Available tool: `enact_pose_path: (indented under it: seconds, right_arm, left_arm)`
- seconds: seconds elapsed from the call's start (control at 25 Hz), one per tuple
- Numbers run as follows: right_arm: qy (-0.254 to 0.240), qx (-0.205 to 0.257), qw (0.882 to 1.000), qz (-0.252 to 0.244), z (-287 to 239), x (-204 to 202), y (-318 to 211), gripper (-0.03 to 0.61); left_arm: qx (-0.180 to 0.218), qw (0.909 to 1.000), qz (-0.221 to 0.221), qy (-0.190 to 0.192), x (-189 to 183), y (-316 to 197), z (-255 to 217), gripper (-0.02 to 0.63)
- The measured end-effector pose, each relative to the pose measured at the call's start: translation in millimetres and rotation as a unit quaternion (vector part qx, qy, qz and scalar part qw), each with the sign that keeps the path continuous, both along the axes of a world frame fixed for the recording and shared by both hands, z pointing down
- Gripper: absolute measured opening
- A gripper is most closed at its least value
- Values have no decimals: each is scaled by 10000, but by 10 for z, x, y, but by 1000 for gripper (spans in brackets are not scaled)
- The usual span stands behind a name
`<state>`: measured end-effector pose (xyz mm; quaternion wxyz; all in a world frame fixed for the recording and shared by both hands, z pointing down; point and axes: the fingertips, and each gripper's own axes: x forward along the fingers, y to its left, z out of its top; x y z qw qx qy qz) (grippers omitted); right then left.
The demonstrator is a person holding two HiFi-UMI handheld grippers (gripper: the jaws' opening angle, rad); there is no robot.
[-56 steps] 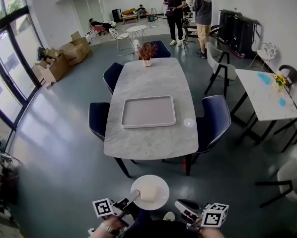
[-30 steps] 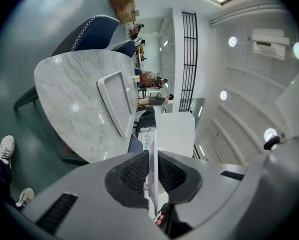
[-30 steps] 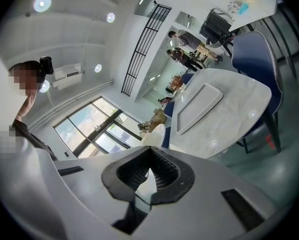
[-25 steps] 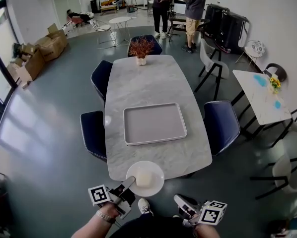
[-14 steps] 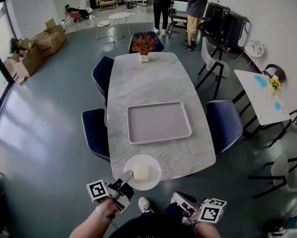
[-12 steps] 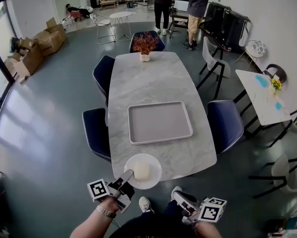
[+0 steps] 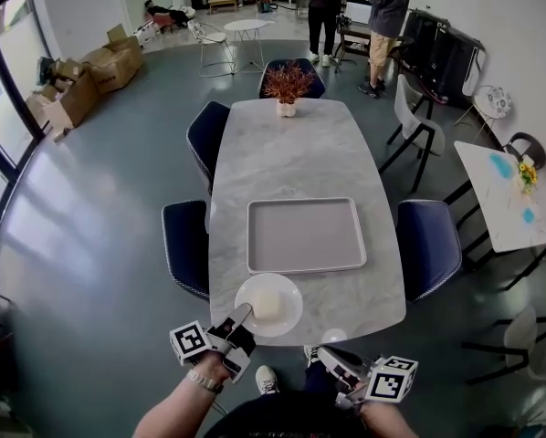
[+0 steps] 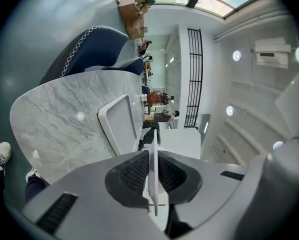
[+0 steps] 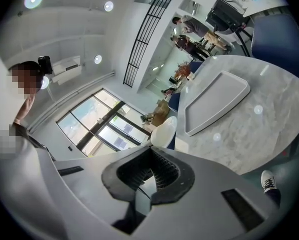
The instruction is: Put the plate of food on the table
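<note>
A white round plate point(image 7: 282, 316) carrying a pale block of food point(image 7: 266, 304) hangs over the near end of the marble table point(image 7: 282, 153); I cannot tell if it touches the top. My left gripper point(image 7: 243, 315) is shut on the plate's near-left rim. In the left gripper view the rim point(image 8: 153, 149) stands edge-on between the black pads of that gripper point(image 8: 153, 176). My right gripper point(image 7: 320, 359) is held low, off the table's near edge, shut with nothing in it. The right gripper view shows its jaws point(image 9: 148, 176) together and the plate point(image 9: 164, 132) beyond them.
A grey rectangular tray point(image 7: 305, 235) lies mid-table just beyond the plate. A potted plant point(image 7: 288, 85) stands at the far end. Dark blue chairs point(image 7: 183, 245) point(image 7: 430, 245) flank the table. Two people point(image 7: 326, 7) stand beyond. A white side table point(image 7: 510, 194) is at right.
The person has walked up to the table. The plate, still in the left gripper, has come forward from off the near edge to over the tabletop. The right gripper stays low.
</note>
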<state>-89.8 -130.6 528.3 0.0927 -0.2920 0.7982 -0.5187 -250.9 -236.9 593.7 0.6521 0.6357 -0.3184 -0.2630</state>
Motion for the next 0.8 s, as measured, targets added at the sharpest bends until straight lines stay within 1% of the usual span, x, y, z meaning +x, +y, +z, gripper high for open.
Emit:
enact_pose_path:
  seconds: [0.12, 0.32, 0.6, 0.8]
  right_arm:
    - [-97, -67, 9999, -40, -23, 91, -150, 11]
    - [-110, -77, 9999, -88, -13, 314, -364, 11]
    - [-236, -292, 9993, 64, 95, 740, -582, 11]
    - [-287, -433, 9986, 122, 196, 957, -704, 11]
  left_arm:
    - [-62, 9999, -157, -36, 66, -163, 29, 35]
    - [-220, 9990, -392, -64, 251, -443, 140, 35]
    - [-347, 9965, -676, -356, 538, -939, 362, 35]
    - [-559, 9921, -975, -563, 656, -1311, 575, 35]
